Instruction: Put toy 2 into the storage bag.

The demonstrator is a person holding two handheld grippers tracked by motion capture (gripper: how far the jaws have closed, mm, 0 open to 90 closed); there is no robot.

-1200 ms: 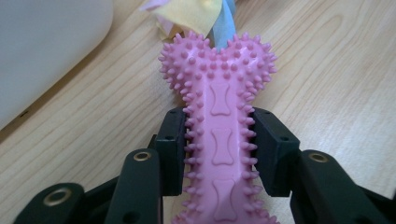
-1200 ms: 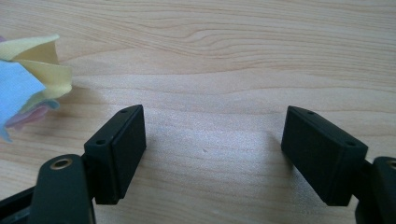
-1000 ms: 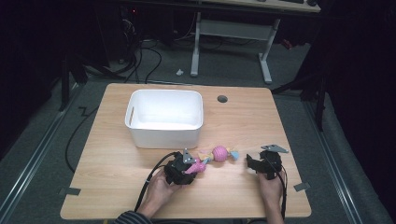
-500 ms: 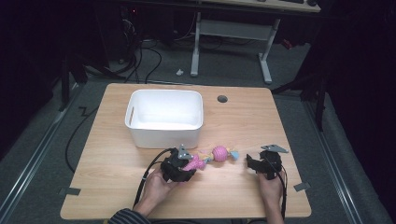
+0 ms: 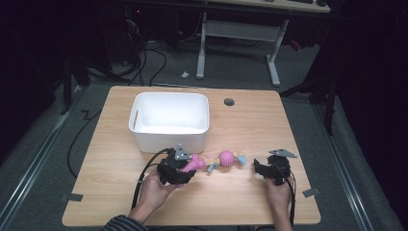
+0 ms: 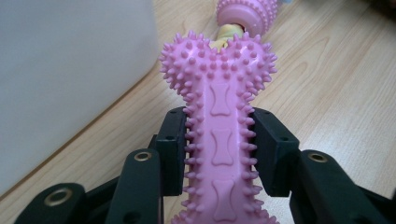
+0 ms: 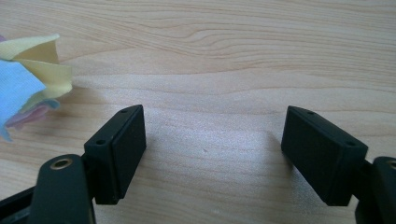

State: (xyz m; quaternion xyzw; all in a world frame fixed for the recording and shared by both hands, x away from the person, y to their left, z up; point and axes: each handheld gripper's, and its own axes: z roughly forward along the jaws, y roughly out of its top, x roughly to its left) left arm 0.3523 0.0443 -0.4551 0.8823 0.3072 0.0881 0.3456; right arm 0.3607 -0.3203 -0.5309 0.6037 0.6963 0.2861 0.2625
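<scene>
left tool (image 6: 219,154) pinching pink spiky toy (image 6: 219,121), right tool (image 7: 212,154) spread, over wooden table (image 5: 250,125) in dark room

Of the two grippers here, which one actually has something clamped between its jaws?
The left gripper: its jaws press both sides of the spiky pink bone toy. The right gripper stands open over bare table, gripping nothing.

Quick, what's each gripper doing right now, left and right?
Left gripper: shut on the pink spiky bone toy.
Right gripper: open, holding nothing, jaws over the table.
</scene>
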